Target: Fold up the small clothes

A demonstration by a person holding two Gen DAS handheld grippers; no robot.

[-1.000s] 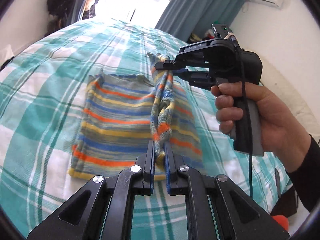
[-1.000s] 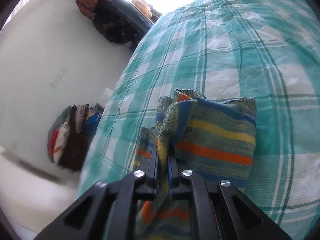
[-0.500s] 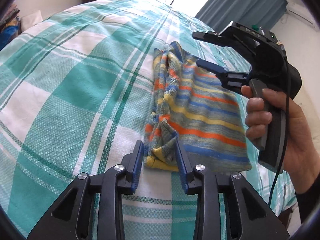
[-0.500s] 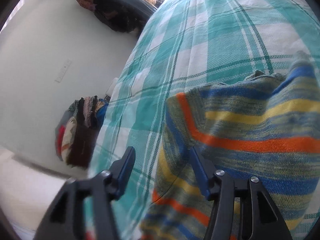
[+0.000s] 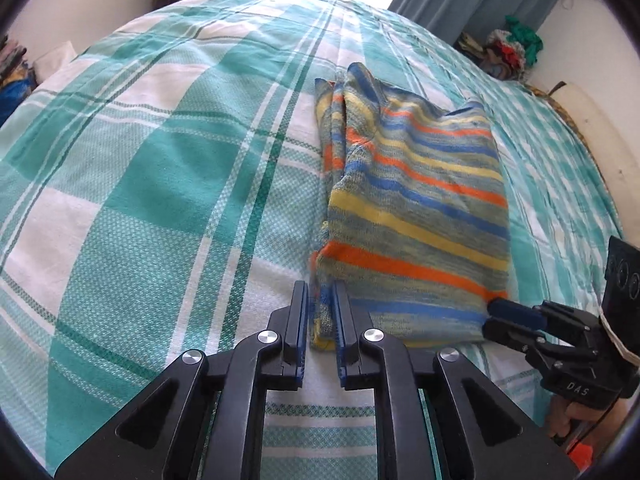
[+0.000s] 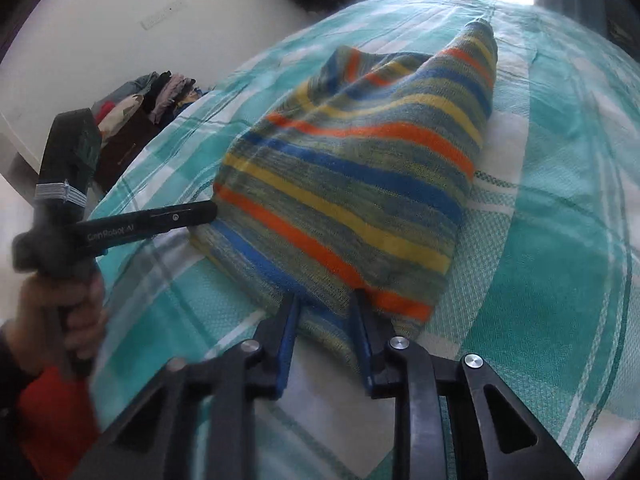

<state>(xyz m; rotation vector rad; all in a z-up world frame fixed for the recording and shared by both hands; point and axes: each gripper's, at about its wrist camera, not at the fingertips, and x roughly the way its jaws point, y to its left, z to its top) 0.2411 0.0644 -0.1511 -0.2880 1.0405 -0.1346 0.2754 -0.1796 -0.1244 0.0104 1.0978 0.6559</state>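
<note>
Both grippers have been brought from the far and near ends of a raised fold down to the near hem of the striped knit garment (image 5: 416, 216), which is now laid flat as a folded panel on the teal plaid bedspread (image 5: 160, 168), whereas a second ago a ridge of it was pinched and lifted between them. Jaws that were opened half a second ago have just been closing again. In the left wrist view the left gripper (image 5: 322, 320) is seen with its blue pads astride the near left corner of the garment; the bunched hem lies between the pads, but whether it is actually pressed cannot be told, a sliver of gap being visible on either side. In the right wrist view the right gripper (image 6: 326, 320) is set across the near right corner, its jaws standing wider, with cloth draped between and over the pads; a firm clamp is not shown there either. The garment's long axis is run from the near hem, at the tools, away toward the far end of the bed, so the whole body of cloth lies beyond both grippers, stripes crossing left to right. Each near corner is covered by its own hand, the person's right hand (image 5: 576, 420) being glimpsed at the lower right edge. Judged from this, the near hem is being taken so that it can be carried away over the far end, halving the panel lengthwise.
</note>
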